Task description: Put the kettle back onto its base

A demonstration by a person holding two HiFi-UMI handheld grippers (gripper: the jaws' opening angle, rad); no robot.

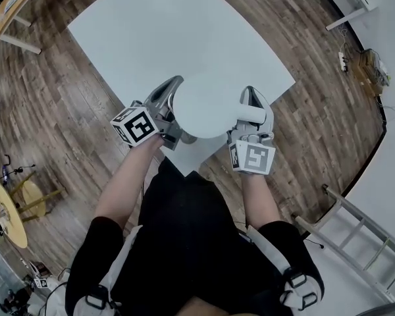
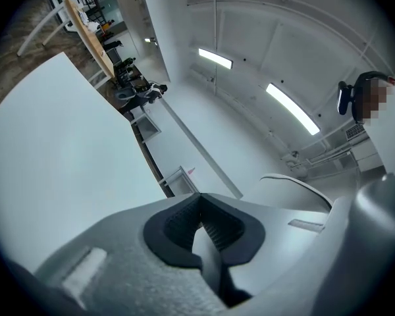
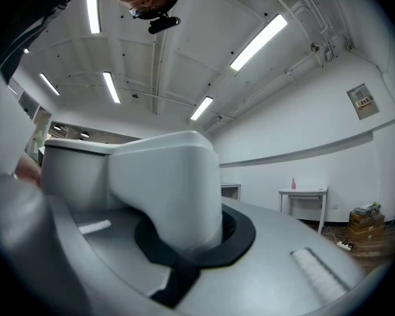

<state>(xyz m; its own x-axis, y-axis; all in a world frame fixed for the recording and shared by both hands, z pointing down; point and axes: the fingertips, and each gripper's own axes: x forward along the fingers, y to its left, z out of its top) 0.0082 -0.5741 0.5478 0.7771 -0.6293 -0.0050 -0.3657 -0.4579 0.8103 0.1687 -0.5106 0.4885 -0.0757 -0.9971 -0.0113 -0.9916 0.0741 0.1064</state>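
The white kettle (image 1: 207,104) shows from above as a round lid over the near corner of the white table (image 1: 151,31). My right gripper (image 1: 251,104) is shut on the kettle's handle (image 1: 250,115); in the right gripper view the thick white handle (image 3: 168,183) fills the dark pads (image 3: 240,232). My left gripper (image 1: 176,84) lies against the kettle's left side. Its jaws are shut, and the ribbed pads (image 2: 217,226) meet with nothing clearly between them. The kettle's rim (image 2: 296,180) curves at that view's right. A small grey part (image 1: 187,137) shows under the kettle's near edge; I cannot tell whether it is the base.
The table stands on wood flooring (image 1: 66,110). A metal ladder (image 1: 355,236) lies at the lower right, and a round yellow stool (image 1: 6,216) stands at the far left. A small white table (image 3: 303,193) stands by the wall in the right gripper view.
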